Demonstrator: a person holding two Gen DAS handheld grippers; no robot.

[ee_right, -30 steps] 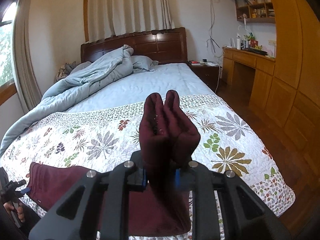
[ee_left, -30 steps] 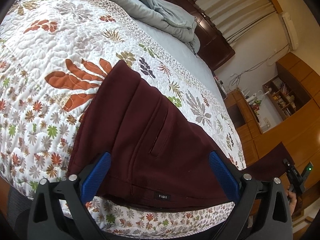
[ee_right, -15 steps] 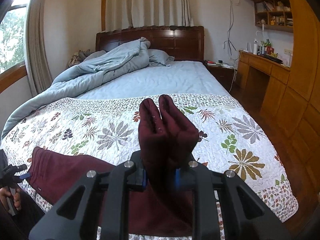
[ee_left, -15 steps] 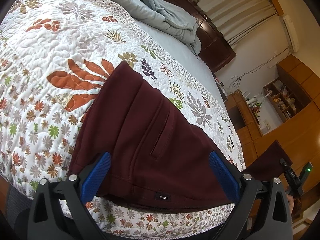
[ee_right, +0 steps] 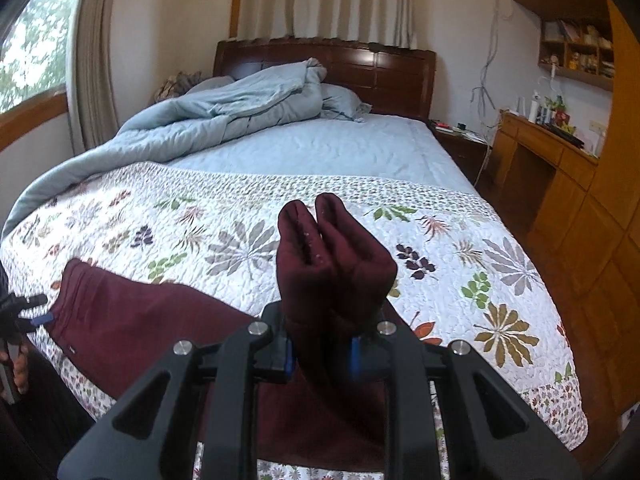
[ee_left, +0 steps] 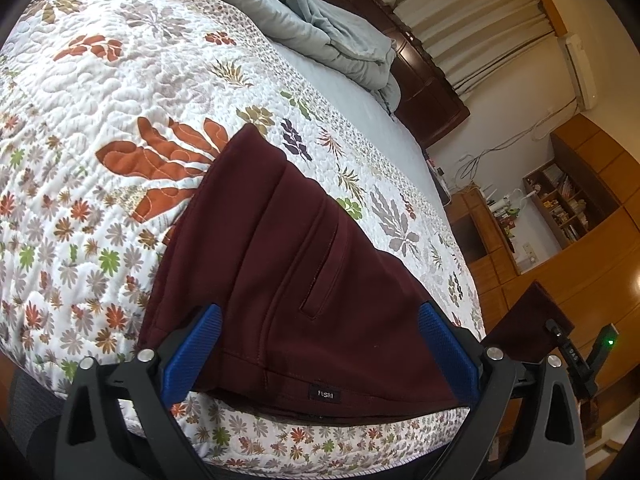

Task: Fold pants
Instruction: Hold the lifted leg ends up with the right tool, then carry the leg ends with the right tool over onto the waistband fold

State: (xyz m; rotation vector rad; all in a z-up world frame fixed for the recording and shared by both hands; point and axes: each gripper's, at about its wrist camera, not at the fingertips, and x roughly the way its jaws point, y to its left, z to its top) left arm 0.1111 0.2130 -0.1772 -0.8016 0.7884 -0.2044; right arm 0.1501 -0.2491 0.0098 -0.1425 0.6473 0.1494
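Your left gripper (ee_left: 320, 344) stands with its jaws spread wide. The blue pads (ee_left: 192, 356) sit either side of the waistband end of the maroon pants (ee_left: 288, 272) and grip nothing. Whether the pads touch the fabric cannot be told from the left wrist view.

Your right gripper (ee_right: 320, 354) has its jaws drawn in tight on the leg cuffs of the pants (ee_right: 332, 264). The two cuffs stand up side by side above the fingertips, raised clear of the floral quilt (ee_right: 240, 216).

The pants lie along the foot edge of the bed. The waistband end rests flat on the quilt (ee_left: 100, 128) near the foot-left corner. Its small black label (ee_left: 325, 393) faces the left wrist camera, just above the quilt's hem. A slit pocket (ee_left: 322, 268) shows on the upper face of the fabric. From there the fabric runs along the foot edge toward the middle of that edge, where it rises into your right gripper.

A pale blue comforter (ee_right: 224, 116) lies bunched toward the headboard (ee_right: 360, 68), at the head-left part of the bed. A blue sheet (ee_right: 328, 152) covers the mattress between the comforter and the quilt. A wooden desk (ee_right: 536, 144) stands well apart, off the right edge of the bed.
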